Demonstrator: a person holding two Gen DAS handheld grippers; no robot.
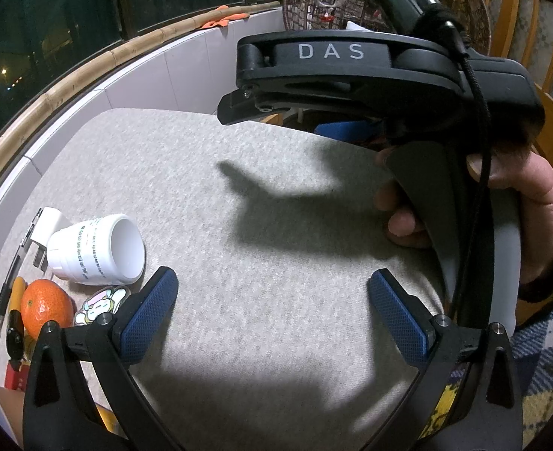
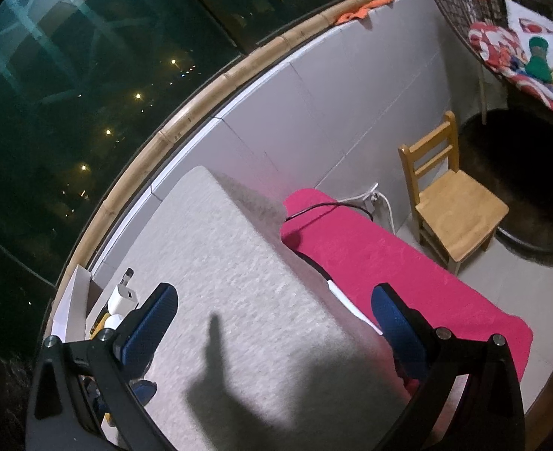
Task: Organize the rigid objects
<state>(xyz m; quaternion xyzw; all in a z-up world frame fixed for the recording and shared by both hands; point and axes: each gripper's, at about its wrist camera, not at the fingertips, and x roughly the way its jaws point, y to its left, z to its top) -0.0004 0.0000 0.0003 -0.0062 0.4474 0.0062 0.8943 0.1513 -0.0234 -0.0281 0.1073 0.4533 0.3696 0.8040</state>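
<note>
My left gripper (image 1: 272,312) spread, empty, my right gripper (image 2: 274,323) spread, empty, white cup (image 1: 96,250) at 9 o'clock, lying sideways, mouth toward 3 o'clock, orange (image 1: 46,307) beside it.

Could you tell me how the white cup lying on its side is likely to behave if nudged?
The white cup lies on its side, so a nudge would probably roll it. It tapers, so it likely curves rather than rolling straight. The orange and the white charger sit close by and may stop it.

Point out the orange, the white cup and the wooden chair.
orange (image 1: 46,307), left wrist view, middle of its peel.
white cup (image 1: 96,250), left wrist view, printed side wall.
wooden chair (image 2: 460,214), right wrist view, seat.
</note>
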